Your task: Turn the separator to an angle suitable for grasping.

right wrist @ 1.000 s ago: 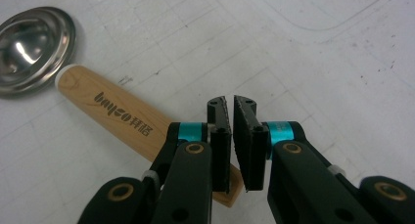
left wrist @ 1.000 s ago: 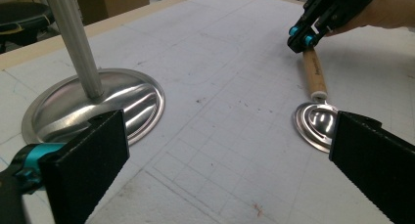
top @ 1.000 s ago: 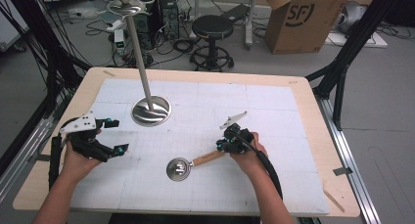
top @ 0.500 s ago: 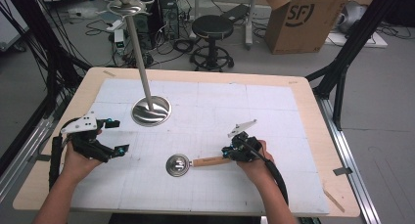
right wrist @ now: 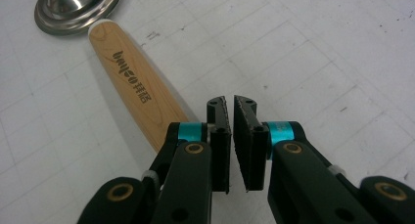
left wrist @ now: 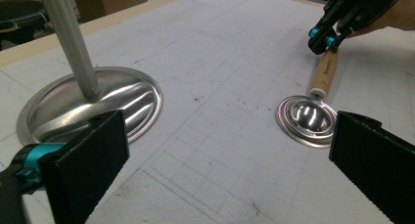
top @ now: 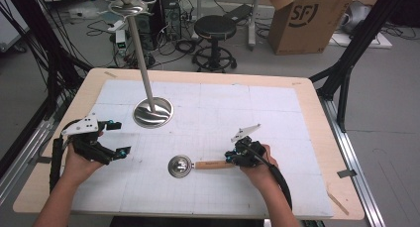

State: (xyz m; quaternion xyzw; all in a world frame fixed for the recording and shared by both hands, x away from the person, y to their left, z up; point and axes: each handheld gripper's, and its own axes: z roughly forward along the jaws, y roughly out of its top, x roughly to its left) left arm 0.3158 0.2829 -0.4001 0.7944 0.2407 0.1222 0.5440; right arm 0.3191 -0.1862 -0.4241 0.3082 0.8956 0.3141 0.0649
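high view: one ladle (top: 198, 165), one stand (top: 153, 112)

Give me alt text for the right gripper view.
The right gripper has its jaws shut with nothing between them, on the white grid mat. A wooden handle lies beside its left jaw, running up-left to a round steel head.

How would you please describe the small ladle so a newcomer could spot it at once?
On the white mat, look toward the near edge, in front of the tall metal stand. The ladle lies flat there: a small round steel bowl on a short wooden handle, unlike the stand's wide base.
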